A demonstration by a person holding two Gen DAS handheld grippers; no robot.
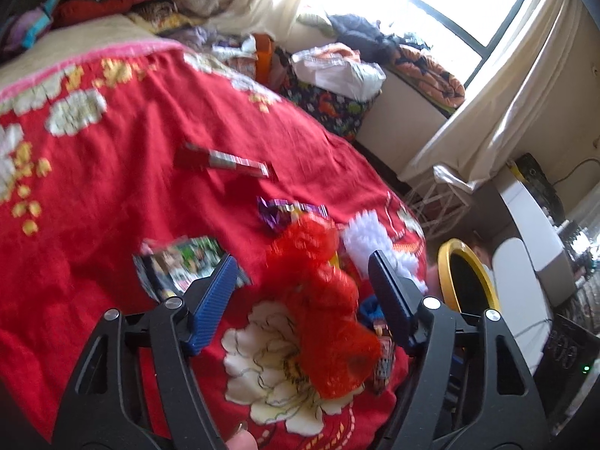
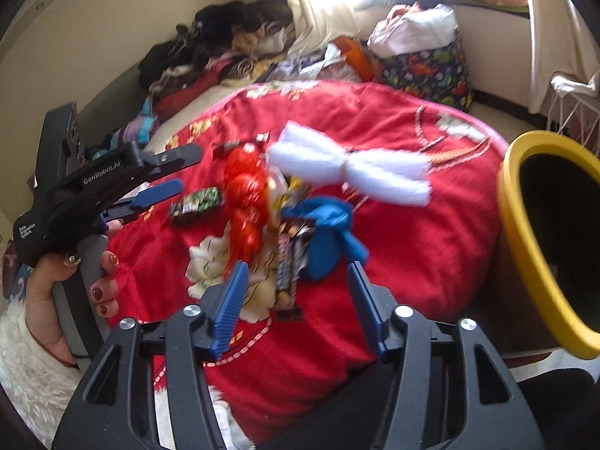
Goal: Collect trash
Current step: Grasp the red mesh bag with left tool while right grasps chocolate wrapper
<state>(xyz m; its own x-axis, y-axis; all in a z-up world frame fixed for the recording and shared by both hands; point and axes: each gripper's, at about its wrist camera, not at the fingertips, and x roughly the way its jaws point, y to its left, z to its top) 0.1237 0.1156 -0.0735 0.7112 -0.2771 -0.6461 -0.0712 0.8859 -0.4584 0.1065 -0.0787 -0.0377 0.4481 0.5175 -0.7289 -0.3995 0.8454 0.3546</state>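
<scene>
Litter lies on a red flowered bedspread (image 1: 112, 150). A red mesh net (image 1: 322, 300) sits between the spread blue pads of my left gripper (image 1: 303, 260), which is open and not pressing on it. Around it lie a green wrapper (image 1: 187, 258), a purple wrapper (image 1: 277, 212), a red-and-white box (image 1: 225, 161) and a white fluffy bow (image 1: 375, 240). My right gripper (image 2: 297, 267) is open just short of a long candy wrapper (image 2: 287, 273) and a crumpled blue piece (image 2: 330, 232). The right wrist view also shows the red net (image 2: 243, 195), the white bow (image 2: 348, 168) and the left gripper (image 2: 185, 170) held by a hand.
A yellow-rimmed bin (image 2: 543, 232) with a dark inside stands off the bed's right edge, also seen as the bin (image 1: 468, 277). Clothes are piled at the bed's far side (image 2: 225, 45). A dinosaur-print bag (image 2: 427, 71) and a white wire rack (image 1: 438, 202) stand near the window.
</scene>
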